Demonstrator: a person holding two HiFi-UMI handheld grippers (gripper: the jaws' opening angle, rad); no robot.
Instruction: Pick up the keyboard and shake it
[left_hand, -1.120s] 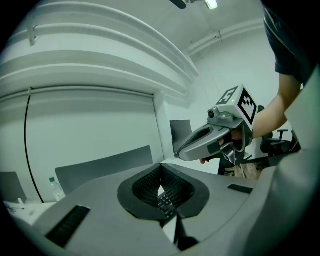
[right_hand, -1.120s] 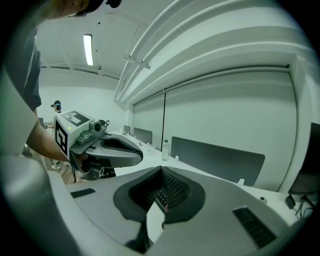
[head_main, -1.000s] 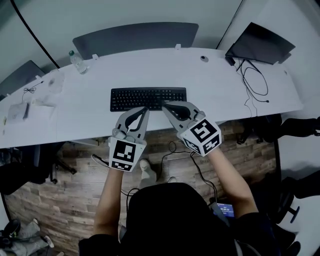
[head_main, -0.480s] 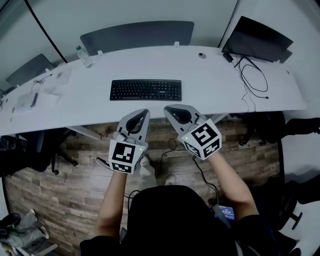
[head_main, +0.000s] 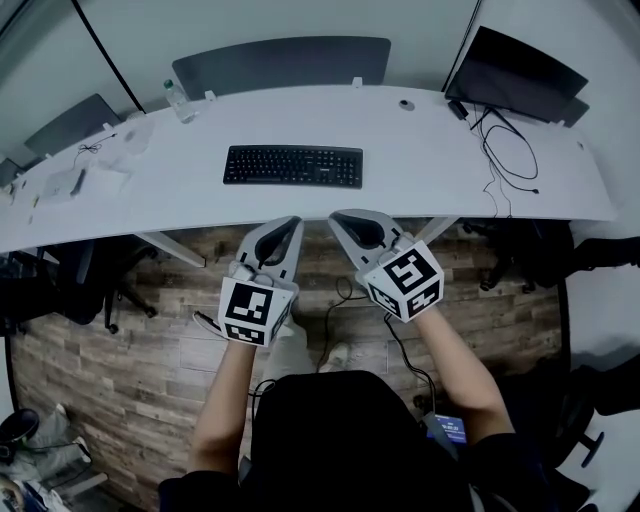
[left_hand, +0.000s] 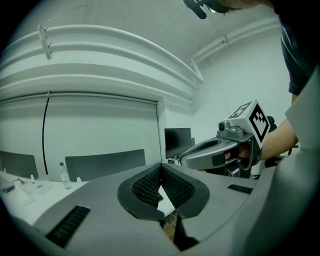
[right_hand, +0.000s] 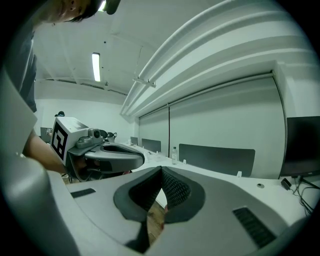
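The black keyboard (head_main: 293, 166) lies flat on the white curved desk (head_main: 430, 160), nearer its far side. Both grippers hang short of the desk's front edge, over the wooden floor, pointing at the desk. My left gripper (head_main: 291, 221) is shut with nothing between its jaws, and its tips stand well short of the keyboard. My right gripper (head_main: 336, 216) is likewise shut and empty, beside the left one. In the left gripper view the shut jaws (left_hand: 161, 171) meet in a line, with the right gripper (left_hand: 220, 152) alongside. The right gripper view shows shut jaws (right_hand: 161, 173) and the left gripper (right_hand: 107, 155).
A dark monitor (head_main: 520, 72) stands at the back right with black cables (head_main: 510, 150) trailing over the desk. A water bottle (head_main: 178, 100) and small items (head_main: 70, 180) sit at the left. Grey panels (head_main: 280, 62) rise behind the desk. Desk legs show beneath its front edge.
Both grippers have drawn back from the keyboard's front edge towards the person and now hang off the desk. The keyboard stays flat on the desk. Both stay shut.
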